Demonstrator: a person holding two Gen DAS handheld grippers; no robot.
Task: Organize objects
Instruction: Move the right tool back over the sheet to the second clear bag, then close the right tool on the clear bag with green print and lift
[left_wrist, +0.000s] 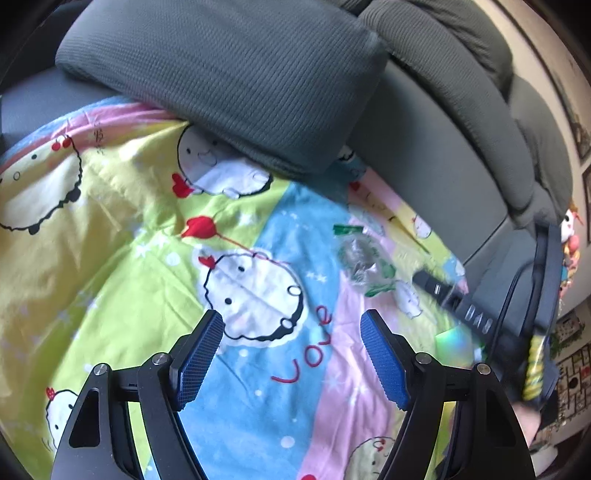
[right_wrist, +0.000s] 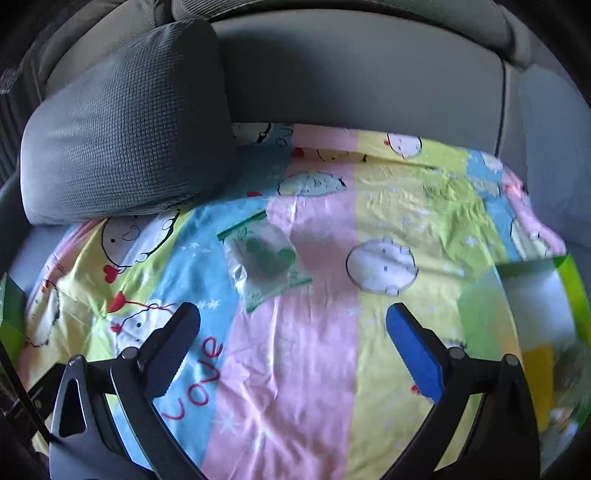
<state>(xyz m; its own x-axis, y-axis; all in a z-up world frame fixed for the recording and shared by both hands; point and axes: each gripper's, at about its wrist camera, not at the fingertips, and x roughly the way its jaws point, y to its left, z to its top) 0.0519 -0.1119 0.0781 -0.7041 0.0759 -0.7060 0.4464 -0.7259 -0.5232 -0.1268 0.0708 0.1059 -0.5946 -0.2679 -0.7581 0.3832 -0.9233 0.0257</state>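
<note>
While both grippers, left gripper (left_wrist: 291, 354) and right gripper (right_wrist: 293, 347), gape empty: one plastic bag (right_wrist: 264, 258), one cushion (right_wrist: 125, 140).

**Hidden, cropped and smeared parts**

The grey cushion (left_wrist: 221, 77) lies over the far edge of the cartoon-print sheet (left_wrist: 129, 240), hiding the pattern beneath it; a printed face shows only halfway out from under it. The clear zip bag with green print (right_wrist: 264, 258) is too blurred in both views for its contents or lettering to be read. In the left wrist view the right gripper (left_wrist: 436, 284) is motion-smeared at the right edge, and its far finger cannot be made out. A green and white box (right_wrist: 539, 295) at the right edge of the right wrist view is blurred and cut off. Small colourful items (left_wrist: 570, 240) by the wall are too small to name.
</note>
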